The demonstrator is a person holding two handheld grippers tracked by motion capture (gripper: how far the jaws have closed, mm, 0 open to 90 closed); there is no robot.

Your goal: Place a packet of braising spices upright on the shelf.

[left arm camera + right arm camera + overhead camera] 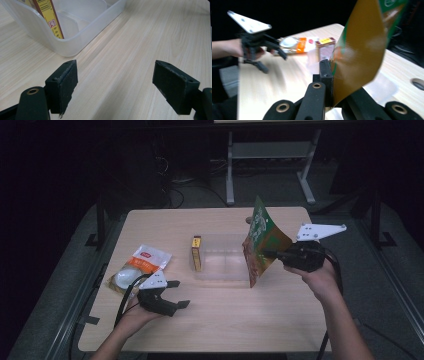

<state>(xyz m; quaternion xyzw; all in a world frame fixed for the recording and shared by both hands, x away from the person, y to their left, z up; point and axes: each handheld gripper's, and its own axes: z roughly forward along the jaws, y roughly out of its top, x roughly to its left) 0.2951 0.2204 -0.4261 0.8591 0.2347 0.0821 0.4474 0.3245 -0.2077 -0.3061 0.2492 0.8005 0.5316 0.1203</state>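
My right gripper [267, 254] is shut on the lower edge of a green and orange snack bag [261, 240], held upright above the right end of a clear plastic container [222, 270]. In the right gripper view the bag [364, 47] is pinched between the black jaws of the right gripper [332, 82]. A yellow and red box [196, 252] stands on end in the container's left side. My left gripper [182, 293] rests low at the front left, open with nothing between its jaws; in its own view the left gripper [115, 85] faces bare table beside the container [75, 42].
A white and orange packet [137, 267] lies flat on the wooden table [225, 320], just behind the left hand. The table's edges drop to a dark floor, and a metal stand [270, 155] sits beyond the far edge.
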